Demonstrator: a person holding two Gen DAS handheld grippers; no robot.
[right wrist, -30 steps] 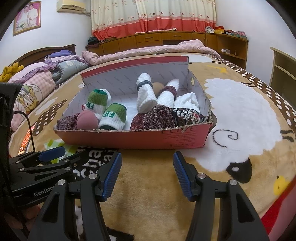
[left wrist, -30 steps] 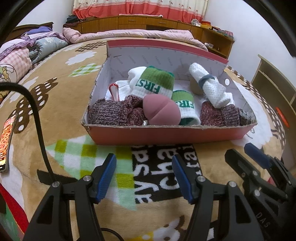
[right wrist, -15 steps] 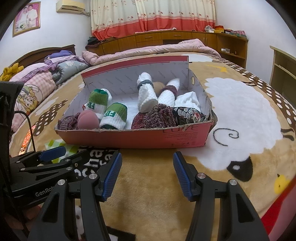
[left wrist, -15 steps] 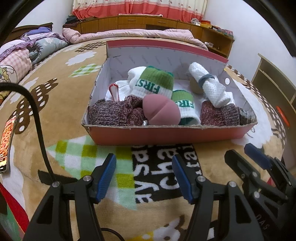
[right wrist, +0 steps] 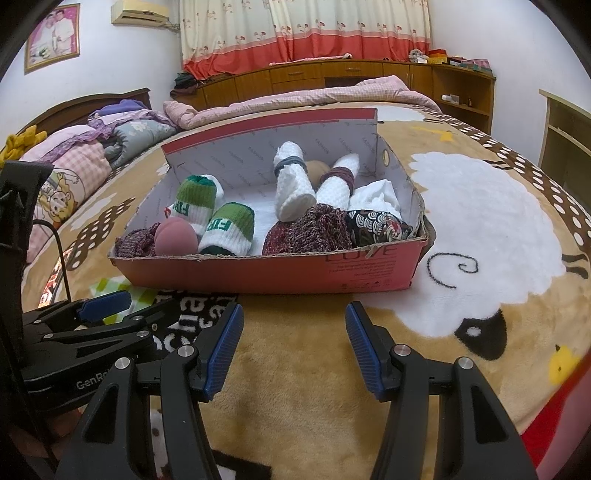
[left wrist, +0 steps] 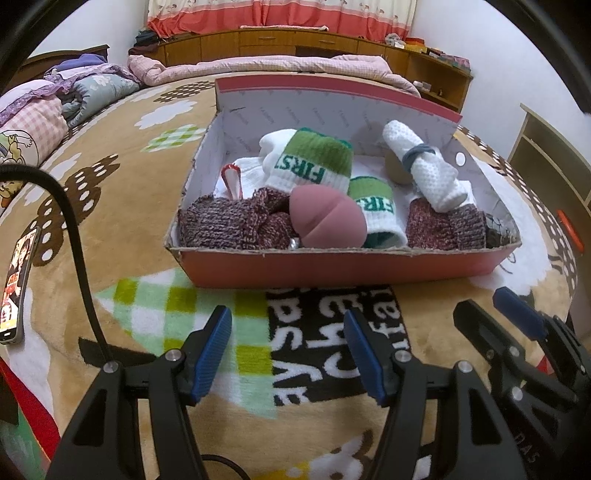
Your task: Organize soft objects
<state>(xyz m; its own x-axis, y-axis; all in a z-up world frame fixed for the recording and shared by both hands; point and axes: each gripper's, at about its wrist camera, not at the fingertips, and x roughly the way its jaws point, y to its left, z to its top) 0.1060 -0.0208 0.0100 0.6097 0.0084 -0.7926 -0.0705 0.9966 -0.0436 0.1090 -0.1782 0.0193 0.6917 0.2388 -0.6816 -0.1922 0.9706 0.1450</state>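
Your left hand-held gripper (left wrist: 288, 350) sits nearest the lens, its blue-padded jaws spread moderately wide with nothing between them, poised above the plush blanket (left wrist: 122, 236) and touching none of the soft items. Your right hand-held gripper (right wrist: 293, 343) is the same: jaws parted, empty, over the tan pile near the sheep pattern; each tool shows at the edge of the other's view, side by side and apart. Just beyond both sets of fingertips lies the red cardboard box (left wrist: 343, 264), resting on the blanket with its flap standing up at the far side. Everything soft is already inside it. Along the near wall, from the left wrist view, you have a maroon knitted piece (left wrist: 229, 223), then a pink rounded sponge-like ball (left wrist: 327, 221) leaning against it, then a rolled green-and-white sock (left wrist: 375, 212) (the lettering on its cuff reads "FIRS", the rest turned away), and another maroon knit bundle (left wrist: 443, 223) toward the right. A dark patterned cloth (right wrist: 376, 225) fills the right near corner. Farther in, a second green-and-white sock roll (left wrist: 310, 160) rests on white fabric, and a white waffle-textured roll (left wrist: 424, 170) bound with a dark band tilts over the right knit bundle; a second white roll with a maroon band (right wrist: 338, 184) lies beside it. A phone (left wrist: 16, 284) lies on the blanket at your far left, well apart from the box. Behind the box are folded quilts (right wrist: 92, 147), then wooden cabinets (right wrist: 332, 75) under a red-and-cream curtain (right wrist: 306, 29).
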